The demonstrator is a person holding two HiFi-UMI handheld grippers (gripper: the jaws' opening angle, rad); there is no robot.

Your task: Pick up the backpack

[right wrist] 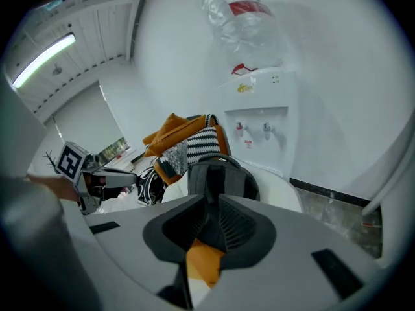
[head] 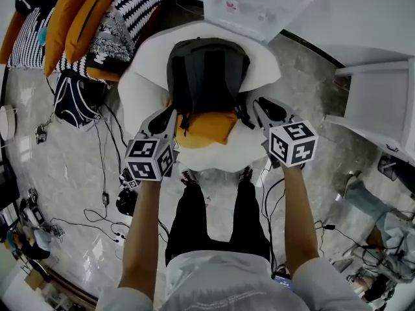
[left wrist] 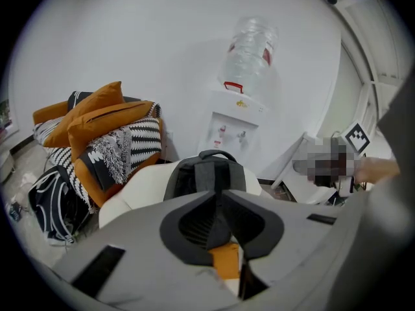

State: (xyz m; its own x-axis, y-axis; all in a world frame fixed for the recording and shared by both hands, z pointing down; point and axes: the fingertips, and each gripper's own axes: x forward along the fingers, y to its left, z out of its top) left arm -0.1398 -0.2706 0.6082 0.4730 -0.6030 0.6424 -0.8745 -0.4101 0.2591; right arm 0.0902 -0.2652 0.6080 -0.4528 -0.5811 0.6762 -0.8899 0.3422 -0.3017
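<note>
The backpack [head: 207, 76] sits just ahead, between the left gripper [head: 167, 118] and right gripper [head: 262, 109], likely for a two-sided lift. Both jaw pairs stand barely parted, empty.

The tool's [left wrist: 222, 203] jaws, seemingly slightly apart, point at the grey backpack [left wrist: 206, 173] on a white chair [left wrist: 138, 194].

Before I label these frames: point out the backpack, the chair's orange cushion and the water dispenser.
backpack [head: 207, 73]: head view, back panel.
orange cushion [head: 206, 128]: head view, top face.
water dispenser [left wrist: 232, 120]: left gripper view, white front.
</note>
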